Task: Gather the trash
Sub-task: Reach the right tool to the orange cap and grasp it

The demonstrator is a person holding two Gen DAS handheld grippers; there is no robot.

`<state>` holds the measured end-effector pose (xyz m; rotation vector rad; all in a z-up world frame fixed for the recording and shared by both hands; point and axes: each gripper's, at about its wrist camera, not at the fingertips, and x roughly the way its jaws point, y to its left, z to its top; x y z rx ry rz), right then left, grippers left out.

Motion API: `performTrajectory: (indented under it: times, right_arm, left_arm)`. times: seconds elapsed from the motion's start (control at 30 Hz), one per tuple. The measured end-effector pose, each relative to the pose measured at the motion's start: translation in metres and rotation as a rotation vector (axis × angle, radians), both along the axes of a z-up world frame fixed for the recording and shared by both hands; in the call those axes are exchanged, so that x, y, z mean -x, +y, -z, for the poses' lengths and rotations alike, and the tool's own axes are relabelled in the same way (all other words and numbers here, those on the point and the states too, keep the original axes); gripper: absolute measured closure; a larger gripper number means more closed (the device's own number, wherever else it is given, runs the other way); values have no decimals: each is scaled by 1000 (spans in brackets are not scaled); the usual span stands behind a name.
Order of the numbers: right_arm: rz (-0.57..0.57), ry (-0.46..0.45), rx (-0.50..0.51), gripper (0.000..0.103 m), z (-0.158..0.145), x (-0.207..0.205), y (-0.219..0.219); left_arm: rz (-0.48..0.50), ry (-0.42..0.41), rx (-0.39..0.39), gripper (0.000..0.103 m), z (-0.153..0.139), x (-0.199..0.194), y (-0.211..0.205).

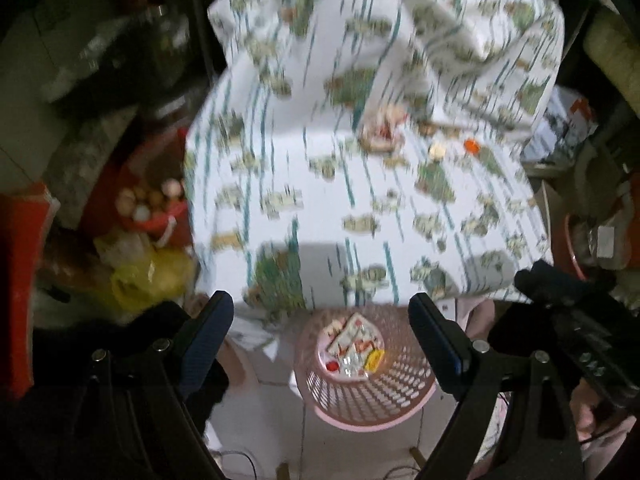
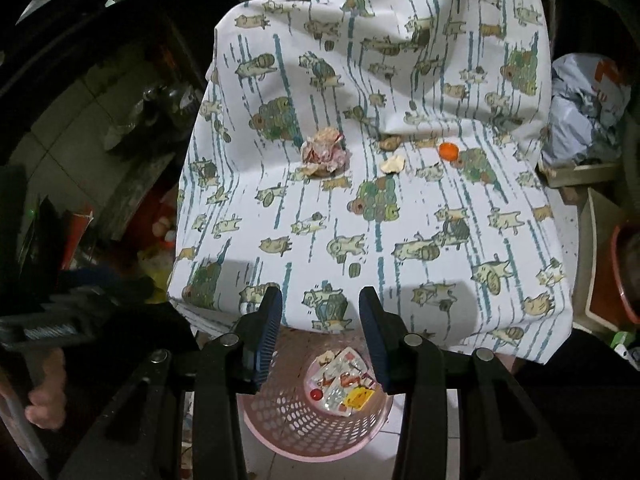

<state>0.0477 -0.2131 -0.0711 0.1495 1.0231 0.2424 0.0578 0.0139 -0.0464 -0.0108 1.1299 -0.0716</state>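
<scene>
The left tongs (image 1: 322,320) stand wide open with nothing between their blue-padded fingers (image 1: 208,332). The right tongs (image 2: 320,308) are open too, though with a narrower gap, and also hold nothing.

Straight below both pairs, seen through the gap between the fingers, sits a pink plastic basket (image 1: 372,408) (image 2: 288,420) with round walls pierced by rows of small oval holes. It stands on a pale tiled floor. In its bottom lies collected trash: flat printed wrappers (image 1: 352,340) (image 2: 344,376), a small red round piece (image 2: 316,393), a yellow packet (image 2: 360,396) and some clear crinkled film.

Just ahead of the fingertips begins a table under a soft white cloth (image 1: 304,200) (image 2: 320,216) printed with teal stripes, cream cats and green yarn balls; its near edge hangs over the basket's far rim. The cloth rises in folds at the far side.

Farther ahead on the cloth, well apart from both tongs, lies the trash not yet collected: a crumpled wad of pinkish paper (image 2: 325,152) (image 1: 382,130), ahead and slightly left of the right tongs. To its right are a small pale scrap (image 2: 393,165) (image 1: 437,151), a brownish bit (image 2: 389,143) and an orange round cap (image 2: 448,150) (image 1: 472,145).

The left view is blurred.
</scene>
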Motion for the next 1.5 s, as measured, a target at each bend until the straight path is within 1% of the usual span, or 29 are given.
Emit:
performTrajectory:
  times: [0.17, 0.3, 0.37, 0.43, 0.47, 0.5, 0.6, 0.67, 0.73, 0.77, 0.83, 0.9, 0.93, 0.97, 1.0, 1.03, 1.07, 1.1, 1.17, 1.2, 1.27, 1.33, 1.37, 1.4, 1.5]
  right_arm:
    - [-8, -54, 26, 60, -20, -7, -1]
    - [-13, -149, 35, 59, -59, -20, -7]
    - [-16, -194, 44, 59, -80, -28, -11]
    - [-29, -241, 78, 54, -99, -37, -13]
    - [-28, -273, 110, 49, -111, -45, -16]
    - [-25, -287, 122, 47, -118, -49, -18]
    - [-10, -308, 118, 30, -139, -70, -30]
    - [1, -307, 107, 24, -145, -82, -38]
    - [17, -299, 118, 20, -144, -95, -45]
    - [29, -289, 124, 20, -142, -101, -49]
    - [64, -257, 120, 20, -133, -115, -59]
    - [97, -204, 94, 20, -119, -130, -71]
    - [113, -182, 84, 20, -113, -134, -76]
    - [141, -142, 70, 20, -102, -143, -83]
    - [170, -88, 63, 20, -88, -154, -89]
    - [194, -41, 77, 20, -77, -159, -91]
    - [227, 53, 127, 20, -58, -171, -93]
    - [222, 125, 144, 21, -40, -182, -94]
    - [221, 184, 115, 22, -13, -195, -97]
    - [235, 215, 120, 22, 2, -204, -99]
    - [243, 237, 130, 23, 21, -217, -103]
    - [264, 261, 147, 26, 40, -233, -109]
    - [278, 282, 160, 33, 52, -242, -112]
    - [283, 294, 165, 37, 58, -248, -112]
    - [277, 335, 144, 39, 79, -266, -112]
  left_arm:
    - [3, -130, -14, 14, -55, -15, 9]
    - [10, -243, -32, 2, -98, -35, 12]
    - [6, -293, -35, 1, -115, -46, 11]
    - [0, -324, -33, 1, -129, -58, 9]
    - [1, -329, -30, 1, -133, -63, 8]
    - [3, -328, -31, 1, -137, -69, 5]
    - [21, -336, -29, 1, -143, -83, -2]
    - [16, -336, -18, 1, -140, -94, -5]
    - [10, -312, 4, 1, -128, -106, -5]
    - [5, -300, 17, 1, -117, -112, -4]
    - [-7, -269, 5, 1, -95, -123, -2]
    - [1, -203, -17, 1, -67, -139, -2]
    - [9, -154, -8, 1, -55, -147, -1]
    - [14, -99, 13, 2, -42, -156, -1]
    - [19, -60, 33, 4, -34, -163, -1]
    - [21, -28, 43, 5, -27, -169, -1]
    - [21, -10, 40, 7, -21, -173, -1]
    - [24, -4, 35, 7, -16, -175, -2]
    - [25, 20, 25, 7, -7, -180, -2]
    - [22, 31, 26, 7, -3, -180, -2]
    - [11, 52, 32, 7, 4, -183, 0]
    - [-2, 63, 33, 7, 8, -186, 2]
    - [-6, 67, 35, 7, 9, -186, 3]
    - [-8, 69, 39, 7, 10, -188, 4]
    - [-13, 69, 45, 7, 11, -190, 5]
